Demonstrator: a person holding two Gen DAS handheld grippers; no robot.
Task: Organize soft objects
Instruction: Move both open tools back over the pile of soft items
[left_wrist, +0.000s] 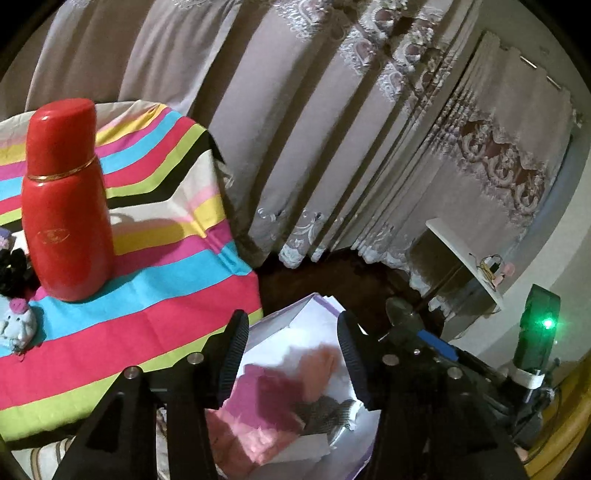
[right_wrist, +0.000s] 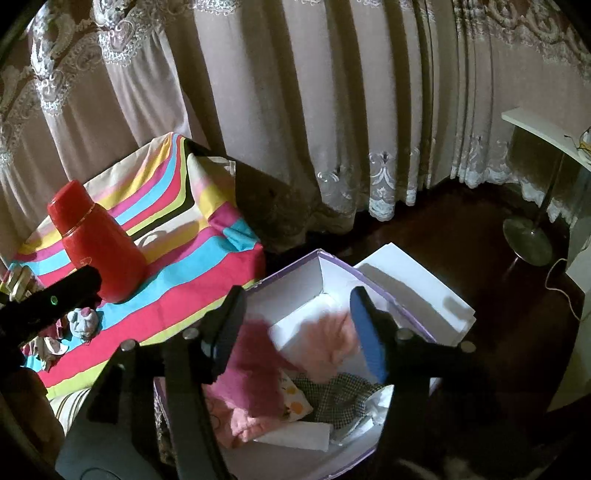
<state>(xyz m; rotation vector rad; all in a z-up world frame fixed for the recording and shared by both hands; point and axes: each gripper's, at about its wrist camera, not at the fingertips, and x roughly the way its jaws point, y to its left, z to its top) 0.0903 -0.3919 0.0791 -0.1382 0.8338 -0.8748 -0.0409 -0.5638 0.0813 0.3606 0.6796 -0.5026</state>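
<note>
A white box with purple edges (right_wrist: 332, 273) stands on the floor beside the striped table. It holds pink cloth (right_wrist: 255, 369), a peach fluffy piece (right_wrist: 328, 339) and a checked cloth (right_wrist: 340, 398). The box (left_wrist: 314, 317) and pink cloth (left_wrist: 266, 402) also show in the left wrist view. My left gripper (left_wrist: 291, 347) is open and empty above the box. My right gripper (right_wrist: 295, 325) is open and empty above the box. A small grey-blue soft toy (left_wrist: 16, 325) lies on the table at the left; it also shows in the right wrist view (right_wrist: 83, 321).
A tall red bottle (left_wrist: 66, 199) stands on the striped tablecloth (left_wrist: 166, 295). Black fuzzy items (left_wrist: 14, 269) lie beside it. Long curtains (right_wrist: 295, 110) hang behind. A lamp base (right_wrist: 528, 240) and white shelf (right_wrist: 535, 125) stand at the right on the dark floor.
</note>
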